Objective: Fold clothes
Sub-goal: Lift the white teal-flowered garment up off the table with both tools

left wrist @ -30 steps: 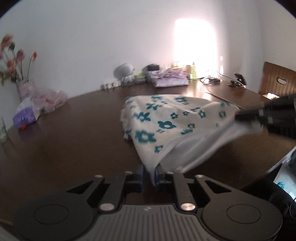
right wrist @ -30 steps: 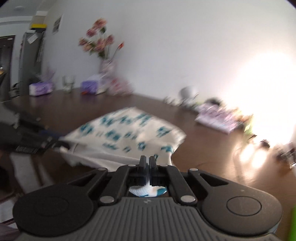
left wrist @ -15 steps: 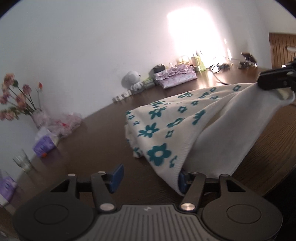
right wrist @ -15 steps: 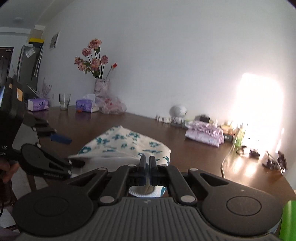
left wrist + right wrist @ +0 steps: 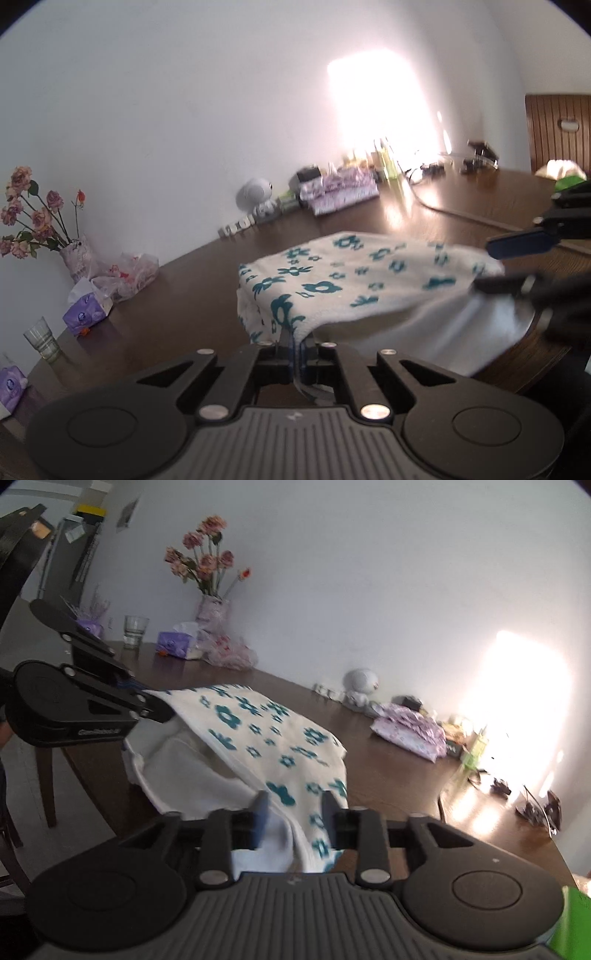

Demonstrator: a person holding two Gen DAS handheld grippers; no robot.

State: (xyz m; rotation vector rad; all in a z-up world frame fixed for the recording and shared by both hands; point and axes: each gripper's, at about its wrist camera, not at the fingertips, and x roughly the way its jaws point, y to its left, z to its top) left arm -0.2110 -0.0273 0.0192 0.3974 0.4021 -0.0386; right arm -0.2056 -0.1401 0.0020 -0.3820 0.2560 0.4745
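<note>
We see the cloth [image 5: 362, 280], cream with teal flowers, lying partly on the table [image 5: 177, 295] near its front edge, with 1 side lifted. Our left gripper [image 5: 295, 354] is pressed together and pinches a corner of the cloth. Our right gripper [image 5: 293, 812] is spread, and the cloth lies loose between its 2 fingers. We think the cloth is soft and light. It bends and sags where nothing holds it, like the white inside that droops over the table edge. It will not break, but it can slip out of a weak pinch. The best places to hold it look like the corners and the thick edge.
</note>
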